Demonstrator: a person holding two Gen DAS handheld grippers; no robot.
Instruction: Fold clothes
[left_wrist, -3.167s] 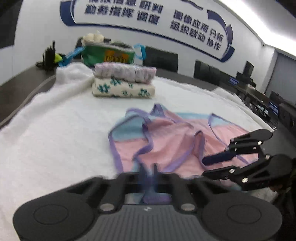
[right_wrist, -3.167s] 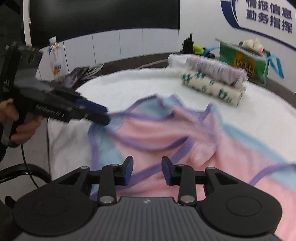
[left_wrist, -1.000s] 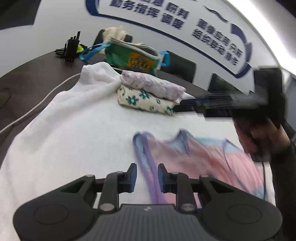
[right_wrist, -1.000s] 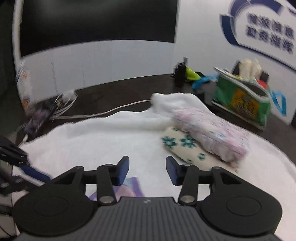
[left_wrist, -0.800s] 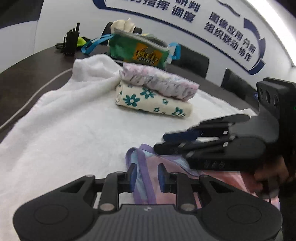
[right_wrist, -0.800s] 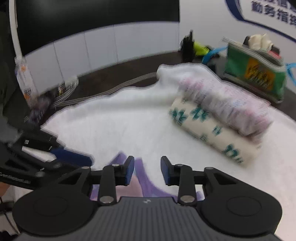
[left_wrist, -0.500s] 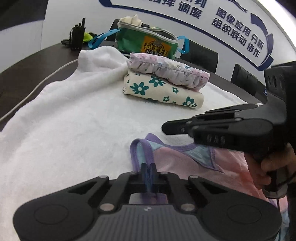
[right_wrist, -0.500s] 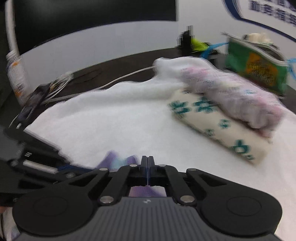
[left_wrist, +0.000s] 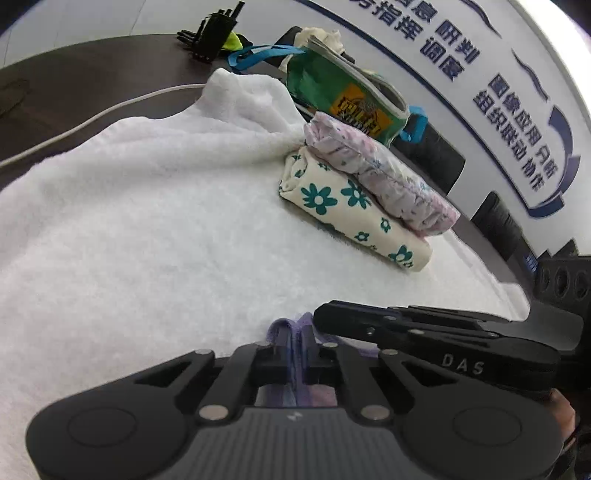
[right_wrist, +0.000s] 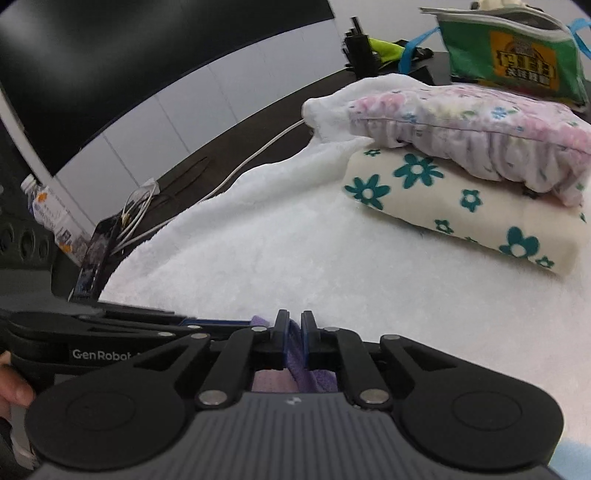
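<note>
A pink garment with purple trim (left_wrist: 291, 332) lies on the white towel (left_wrist: 147, 206); only its edge shows. My left gripper (left_wrist: 297, 363) is shut on that purple trim. My right gripper (right_wrist: 293, 334) is shut on the same garment's purple edge (right_wrist: 295, 363). The right gripper's body (left_wrist: 436, 343) crosses the left wrist view close beside the left one, and the left gripper's body (right_wrist: 110, 332) lies at the left of the right wrist view. Most of the garment is hidden under the grippers.
Two folded garments are stacked at the back: a cream one with teal flowers (left_wrist: 351, 214) under a pale pink floral one (left_wrist: 376, 166). A green bag (left_wrist: 343, 92) stands behind. A white cable (right_wrist: 236, 166), a bottle (right_wrist: 51, 214) and a phone (right_wrist: 92, 262) lie on the dark table.
Both grippers, open a second ago, closed on the garment's purple edge side by side and now sit lower and nearer the folded stack.
</note>
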